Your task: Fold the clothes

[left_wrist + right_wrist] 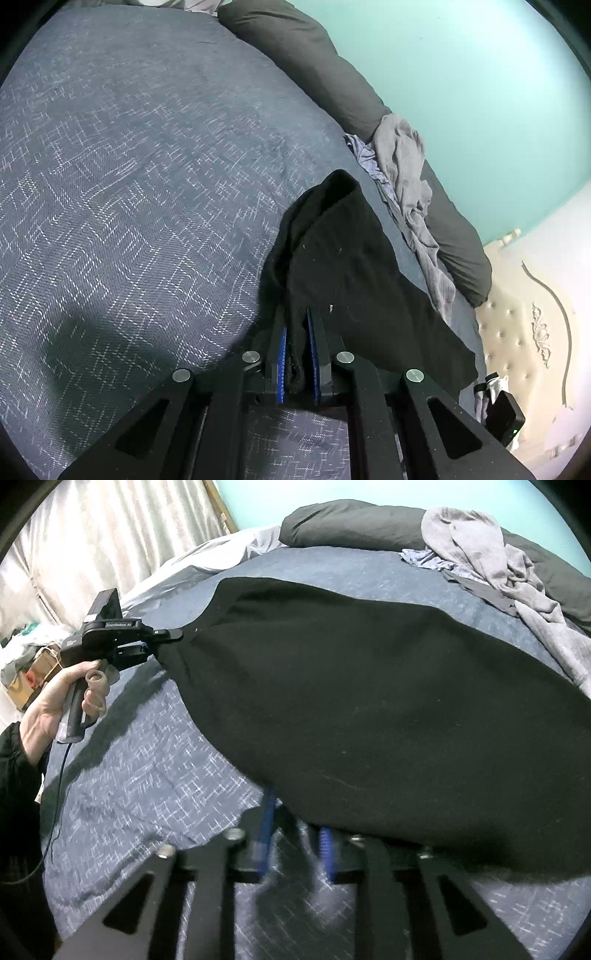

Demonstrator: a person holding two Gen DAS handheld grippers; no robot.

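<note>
A black garment (362,701) hung stretched above the bed (147,760). The left gripper (297,332) clamped one bunched edge; the right gripper (295,827) pinched the opposite edge. Grey clothes (491,554) lay crumpled beyond the garment, against dark pillows (351,524).

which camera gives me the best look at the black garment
The right wrist view: the black garment spreads across most of the frame, stretched over the bed. The left wrist view shows only a bunched strip of it running from the left gripper.
</note>
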